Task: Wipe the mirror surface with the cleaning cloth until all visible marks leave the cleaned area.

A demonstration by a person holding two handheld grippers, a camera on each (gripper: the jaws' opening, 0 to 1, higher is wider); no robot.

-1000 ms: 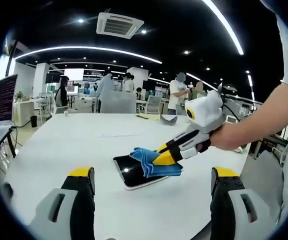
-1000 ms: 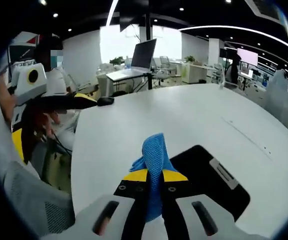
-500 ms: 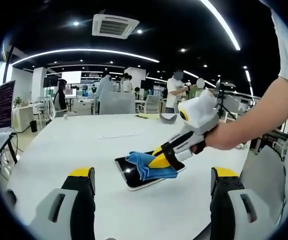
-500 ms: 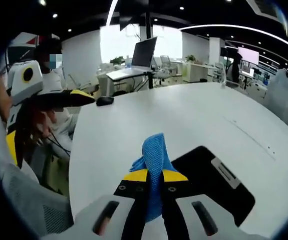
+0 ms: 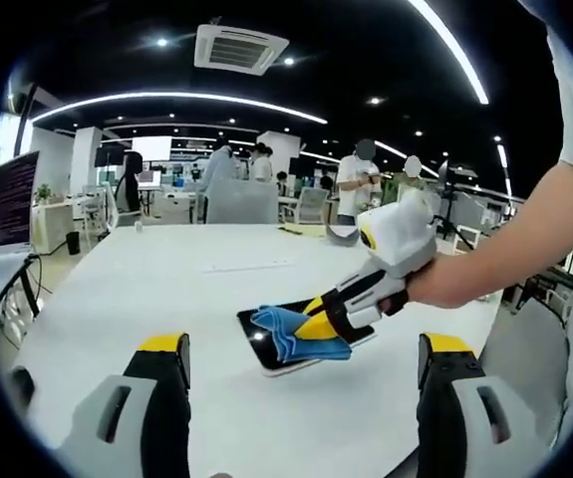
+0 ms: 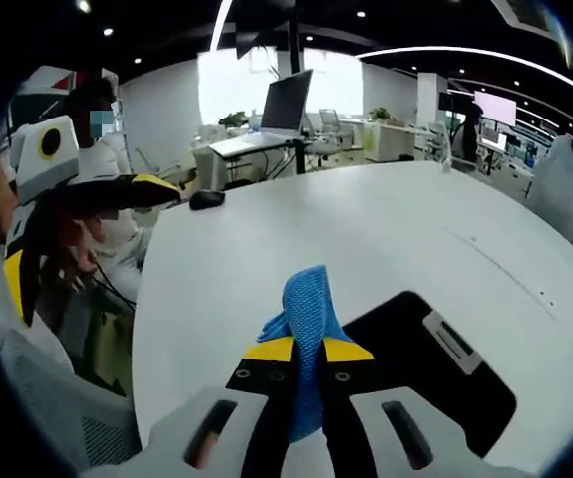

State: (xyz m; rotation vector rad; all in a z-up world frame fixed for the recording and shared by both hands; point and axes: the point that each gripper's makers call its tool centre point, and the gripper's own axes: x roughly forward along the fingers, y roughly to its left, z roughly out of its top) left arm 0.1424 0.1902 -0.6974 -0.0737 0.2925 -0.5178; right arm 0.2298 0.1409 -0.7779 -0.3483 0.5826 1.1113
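A dark rectangular mirror (image 5: 269, 342) (image 6: 435, 373) lies flat on the white table (image 5: 127, 289) (image 6: 286, 229). A blue cleaning cloth (image 5: 288, 332) (image 6: 306, 314) rests on its near part. My right gripper (image 6: 309, 351) is shut on the cloth and presses it onto the mirror; in the left gripper view it (image 5: 311, 321) reaches in from the right, held by a hand. My left gripper (image 5: 301, 358) stands open with nothing between its fingers, back from the mirror. It (image 6: 117, 189) shows at the left of the right gripper view, off the table's edge.
A black mouse (image 6: 207, 199) lies near the table's far edge. A monitor (image 6: 286, 108) stands on a desk beyond, another monitor (image 5: 5, 199) at the left. Several people and chairs stand behind the table. A thin seam line (image 5: 246, 266) crosses the tabletop.
The right gripper has shifted the cloth slightly across the mirror. Both views have drifted a little with the hands. The left gripper stays open.
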